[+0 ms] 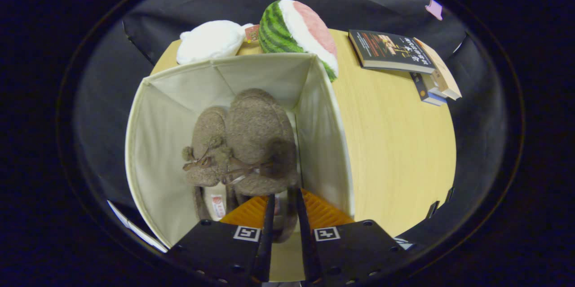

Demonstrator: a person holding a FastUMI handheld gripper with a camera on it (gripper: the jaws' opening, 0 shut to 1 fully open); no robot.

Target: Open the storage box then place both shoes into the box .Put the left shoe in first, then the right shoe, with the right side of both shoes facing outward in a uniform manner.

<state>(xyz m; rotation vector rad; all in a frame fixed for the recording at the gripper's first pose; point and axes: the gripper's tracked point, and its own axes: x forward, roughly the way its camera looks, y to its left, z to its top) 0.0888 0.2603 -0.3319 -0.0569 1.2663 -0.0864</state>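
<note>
The open storage box (pixel 161 143) on the worktop (pixel 395 143) held both shoes, left shoe (pixel 207 143) beside right shoe (pixel 260 139). The tool (pixel 284 206) stood narrow, pinching the right shoe's heel.

Two shoes in the box, clutter behind and to the right

The storage box (pixel 161 143) stood at frame centre-left on the table (pixel 395 143), holding the left shoe (pixel 206 147) beside the right shoe (pixel 260 139); a white plush (pixel 209 40) and watermelon cushion (pixel 298 31) sat behind it, books (pixel 400 53) at upper right.
</note>
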